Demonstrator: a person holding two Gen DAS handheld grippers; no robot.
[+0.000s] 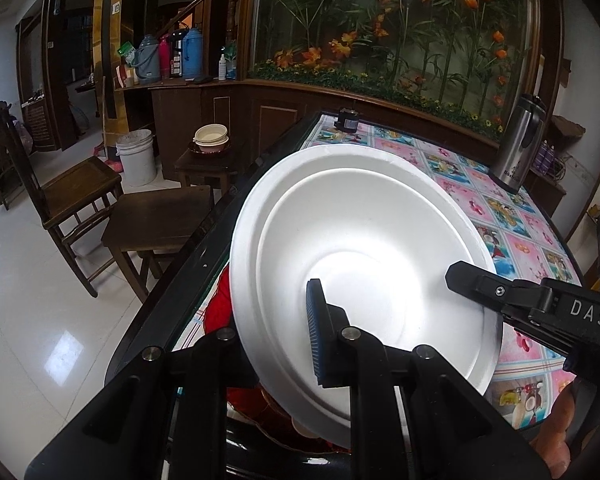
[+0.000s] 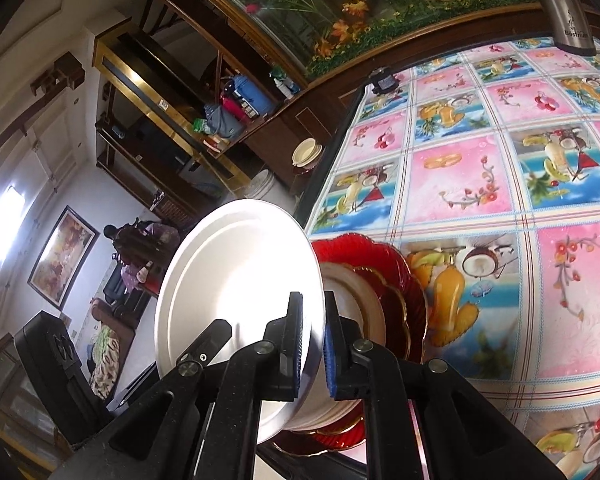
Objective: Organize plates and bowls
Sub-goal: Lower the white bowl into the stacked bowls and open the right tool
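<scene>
Right gripper (image 2: 312, 344): I have its ribbed blue pads clamped on the rim of the white bowl (image 2: 236, 300).
Left gripper (image 1: 296, 344): I see it pinching the opposite rim.
White bowl: smooth, round, stepped rim, tilted above the scalloped red glass plates (image 2: 404, 280).
Table (image 2: 500, 184): glossy fruit-patterned cloth.

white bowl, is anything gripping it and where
Yes: both grippers hold the white bowl by its rim. The left gripper pinches the near edge; the right gripper clamps the opposite edge, one pad inside, one outside.
</scene>
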